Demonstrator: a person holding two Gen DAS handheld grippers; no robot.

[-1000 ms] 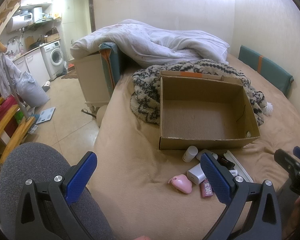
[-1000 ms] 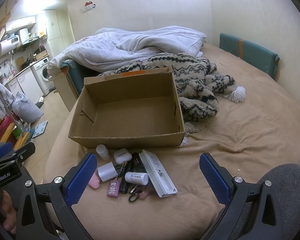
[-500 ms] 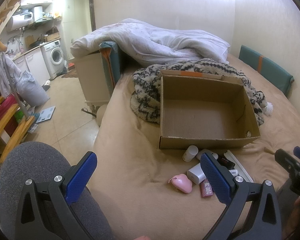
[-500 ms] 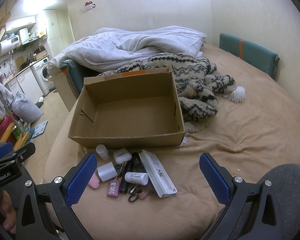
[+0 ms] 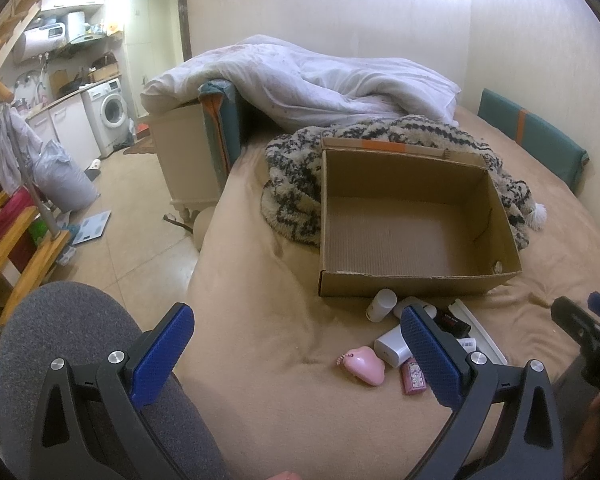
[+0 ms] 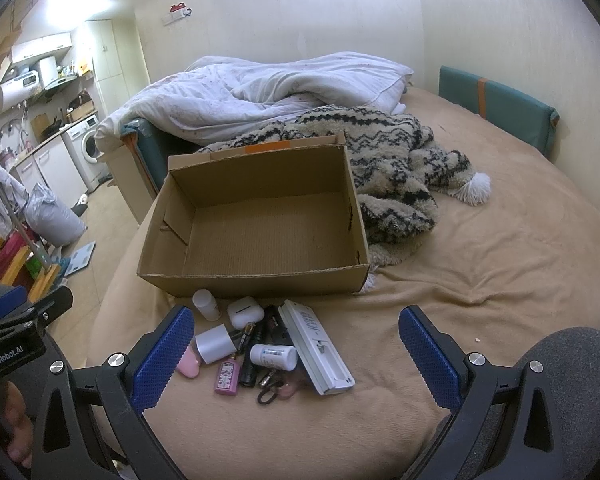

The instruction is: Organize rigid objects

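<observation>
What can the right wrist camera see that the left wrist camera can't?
Only the right wrist view shows the black flashlight, the white pill bottle lying on its side, the earbud case in full, and the whole long white remote.

Only the left wrist view shows the pink heart-shaped case in full, plus more open floor beside the bed.

Both show the empty cardboard box, the small upright white bottle, the white charger, the pink perfume bottle, the patterned blanket, and each one's open gripper.

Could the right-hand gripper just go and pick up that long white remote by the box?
Probably yes: the right gripper is open and empty, and the white remote lies on top at the pile's right edge, nothing covering it.
</observation>
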